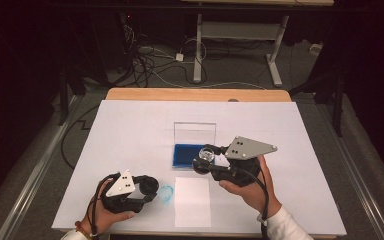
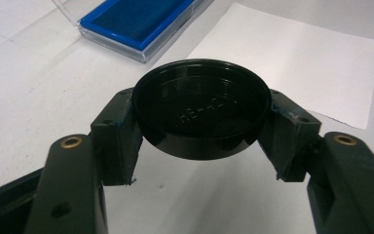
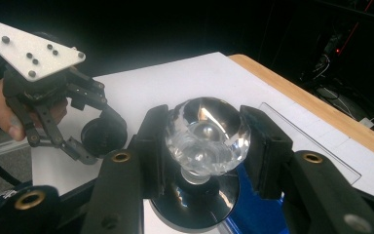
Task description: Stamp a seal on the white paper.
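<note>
Presently on record, item by item.

Table (image 1: 130, 125): white-covered top with a wooden far edge.

Ink pad case (image 1: 190, 155): centre of the table, blue pad in a clear box, its clear lid standing upright along the far side. In the left gripper view it lies at upper left (image 2: 136, 22).

Paper sheet (image 1: 192, 201): white, plain, just near of the ink pad, long axis running near to far; seen also in the left gripper view (image 2: 292, 58).

Blue ring mark (image 1: 166, 194): faint, on the table just left of the sheet.

Left gripper (image 1: 147, 187): held low at near left, jaws pointing right toward the sheet. Jaws clamped on a black round cap (image 2: 202, 109), one pad on each side of its rim, hollow side facing the camera, raised lettering inside too small to read.

Right gripper (image 1: 205, 159): held above the near right corner of the ink pad, jaws pointing left. Jaws closed on the faceted clear knob (image 3: 207, 136) of a stamp; the stem runs downward to a round dark base (image 3: 195, 202), so the long axis stands roughly upright, base toward the blue pad.
</note>
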Tool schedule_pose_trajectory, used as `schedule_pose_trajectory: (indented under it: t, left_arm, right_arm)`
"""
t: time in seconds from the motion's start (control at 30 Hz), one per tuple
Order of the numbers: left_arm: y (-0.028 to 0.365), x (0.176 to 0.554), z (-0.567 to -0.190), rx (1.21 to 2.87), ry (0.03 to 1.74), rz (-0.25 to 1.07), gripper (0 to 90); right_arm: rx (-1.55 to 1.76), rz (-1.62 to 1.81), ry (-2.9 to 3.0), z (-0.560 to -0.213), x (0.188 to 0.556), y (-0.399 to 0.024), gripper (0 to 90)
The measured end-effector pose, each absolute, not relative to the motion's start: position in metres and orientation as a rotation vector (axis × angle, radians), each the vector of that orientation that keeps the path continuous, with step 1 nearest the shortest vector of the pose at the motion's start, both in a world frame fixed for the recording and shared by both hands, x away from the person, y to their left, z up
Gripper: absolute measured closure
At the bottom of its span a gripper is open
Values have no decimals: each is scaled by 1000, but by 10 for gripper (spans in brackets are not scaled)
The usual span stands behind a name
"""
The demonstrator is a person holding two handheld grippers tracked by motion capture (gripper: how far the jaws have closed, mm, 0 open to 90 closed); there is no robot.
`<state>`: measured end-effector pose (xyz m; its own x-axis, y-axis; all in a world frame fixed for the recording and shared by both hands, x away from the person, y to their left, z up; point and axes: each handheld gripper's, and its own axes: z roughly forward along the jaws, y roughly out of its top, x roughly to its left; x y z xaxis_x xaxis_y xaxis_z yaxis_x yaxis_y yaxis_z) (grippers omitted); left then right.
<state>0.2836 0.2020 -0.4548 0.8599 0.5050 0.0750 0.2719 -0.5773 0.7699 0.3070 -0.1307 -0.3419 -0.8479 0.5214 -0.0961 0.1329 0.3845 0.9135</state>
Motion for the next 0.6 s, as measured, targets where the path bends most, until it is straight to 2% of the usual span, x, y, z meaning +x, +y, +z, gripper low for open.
schedule_pose_trajectory:
  t: [0.6]
  left_arm:
    - [193, 287, -455, 2226, 560, 381, 368]
  right_arm:
    - [554, 1458, 2286, -341, 304, -128, 570]
